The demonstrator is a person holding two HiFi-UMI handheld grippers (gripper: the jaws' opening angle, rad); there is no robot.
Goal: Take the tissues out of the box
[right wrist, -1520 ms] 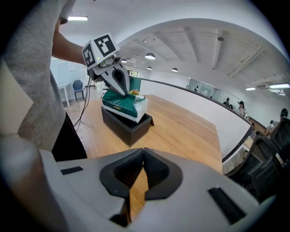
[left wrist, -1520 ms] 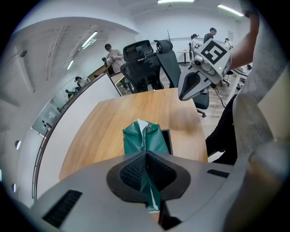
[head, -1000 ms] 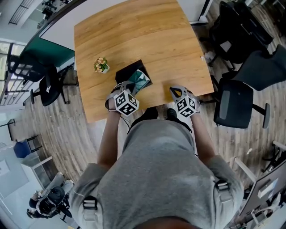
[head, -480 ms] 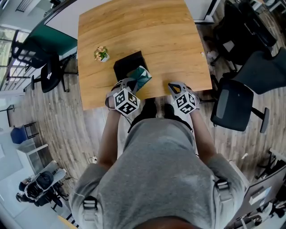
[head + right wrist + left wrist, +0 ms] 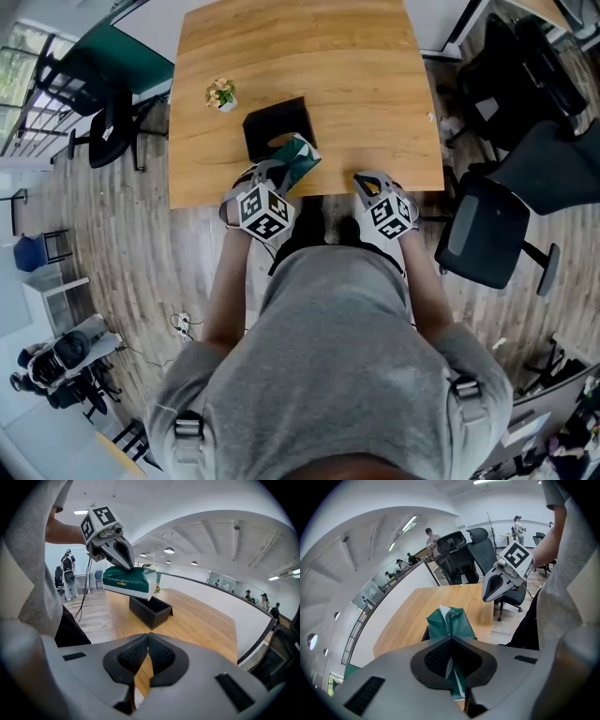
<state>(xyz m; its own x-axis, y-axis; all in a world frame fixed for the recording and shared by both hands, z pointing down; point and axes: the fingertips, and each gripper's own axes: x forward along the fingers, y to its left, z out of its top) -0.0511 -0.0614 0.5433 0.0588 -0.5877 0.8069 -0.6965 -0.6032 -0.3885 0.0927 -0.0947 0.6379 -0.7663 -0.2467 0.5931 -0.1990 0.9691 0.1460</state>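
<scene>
A green tissue pack (image 5: 297, 161) hangs in the air above the near side of the black box (image 5: 276, 125), lifted clear of it. My left gripper (image 5: 278, 172) is shut on the pack's near end; in the left gripper view the green pack (image 5: 449, 625) runs out from between the closed jaws. The right gripper view shows the pack (image 5: 129, 581) held above the open black box (image 5: 150, 611), with the left gripper (image 5: 125, 560) clamped on its top. My right gripper (image 5: 364, 182) is shut and holds nothing, at the table's near edge to the right of the box.
A small potted plant (image 5: 221, 94) stands on the wooden table (image 5: 356, 84) left of the box. Black office chairs (image 5: 487, 225) stand on the right, another chair (image 5: 98, 131) on the left. People stand far off in the room.
The left gripper has drawn the green pack up and toward me, out of the box. The right gripper has shifted slightly along the near edge.
</scene>
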